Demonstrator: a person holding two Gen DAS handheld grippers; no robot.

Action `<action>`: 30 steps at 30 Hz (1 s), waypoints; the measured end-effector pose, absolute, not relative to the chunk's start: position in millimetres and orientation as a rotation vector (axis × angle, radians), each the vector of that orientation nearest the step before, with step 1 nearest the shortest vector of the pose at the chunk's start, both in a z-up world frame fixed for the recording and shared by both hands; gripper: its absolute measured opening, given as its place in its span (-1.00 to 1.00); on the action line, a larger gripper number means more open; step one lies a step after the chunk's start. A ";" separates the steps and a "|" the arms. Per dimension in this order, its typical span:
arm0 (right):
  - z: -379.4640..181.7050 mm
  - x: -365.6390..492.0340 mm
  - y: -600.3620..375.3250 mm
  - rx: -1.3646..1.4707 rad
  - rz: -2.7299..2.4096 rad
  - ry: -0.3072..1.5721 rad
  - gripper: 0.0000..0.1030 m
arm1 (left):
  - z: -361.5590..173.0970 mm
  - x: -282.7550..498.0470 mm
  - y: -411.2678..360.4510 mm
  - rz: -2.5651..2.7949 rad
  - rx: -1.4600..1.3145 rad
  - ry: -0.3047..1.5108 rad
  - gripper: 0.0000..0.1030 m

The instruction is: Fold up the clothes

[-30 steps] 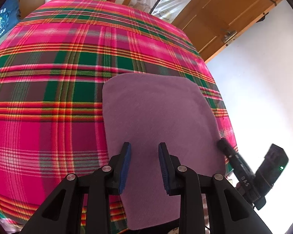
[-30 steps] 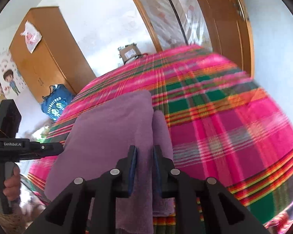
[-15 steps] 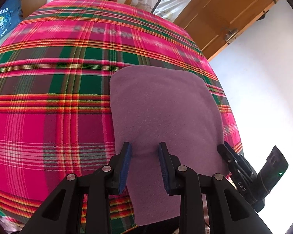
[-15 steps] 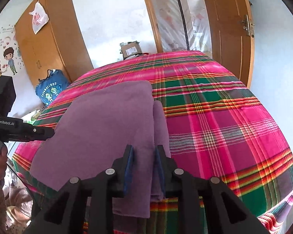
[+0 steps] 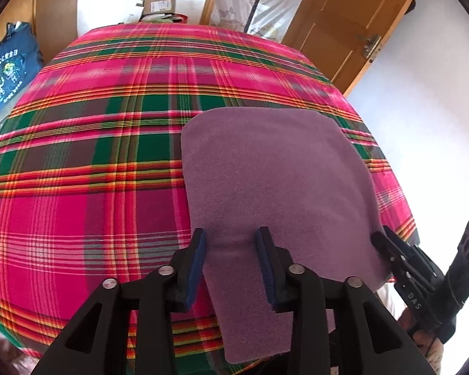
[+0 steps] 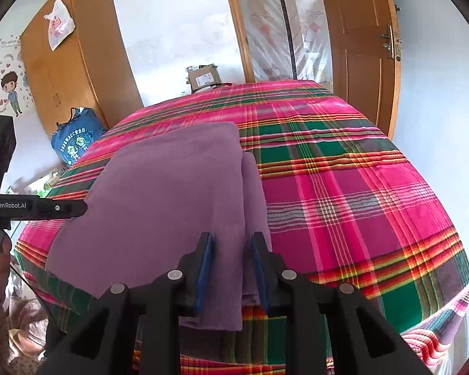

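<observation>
Left wrist view: a folded purple garment (image 5: 275, 184) lies flat near the front edge of the plaid bedspread (image 5: 87, 162).
The left gripper (image 5: 231, 250) hovers over it, jaws apart, empty; the right gripper (image 6: 231, 256), jaws parted, straddles its right-hand folded edge without pinching.

Bright daylight, white wall (image 5: 422, 125) overexposed at right, strong fisheye bending, dark vignetted corners, sharp focus.
</observation>
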State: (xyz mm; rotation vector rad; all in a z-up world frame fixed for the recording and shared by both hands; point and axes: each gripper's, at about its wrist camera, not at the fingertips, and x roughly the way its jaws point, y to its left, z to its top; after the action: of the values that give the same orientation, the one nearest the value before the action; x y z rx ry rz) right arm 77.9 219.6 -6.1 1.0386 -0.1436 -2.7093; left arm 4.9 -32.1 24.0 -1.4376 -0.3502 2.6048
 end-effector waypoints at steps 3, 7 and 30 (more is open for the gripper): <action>-5.7 80.3 218.6 1.044 -2.717 -0.136 -0.48 | 21.9 5.7 -35.4 2.641 -1.435 -0.343 0.06; -5.7 83.3 217.0 1.049 -2.725 -0.128 -0.46 | 21.8 9.5 -36.4 2.649 -1.423 -0.337 0.07; -2.9 44.6 234.1 1.166 -2.628 -0.289 0.04 | 18.4 2.6 -43.4 2.578 -1.390 -0.366 0.20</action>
State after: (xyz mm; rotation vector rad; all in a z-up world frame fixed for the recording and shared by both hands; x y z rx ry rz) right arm 44.6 234.1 -2.9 1.1657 -0.2894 -2.6279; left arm 2.6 -43.4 18.4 -1.3904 -0.3663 2.5785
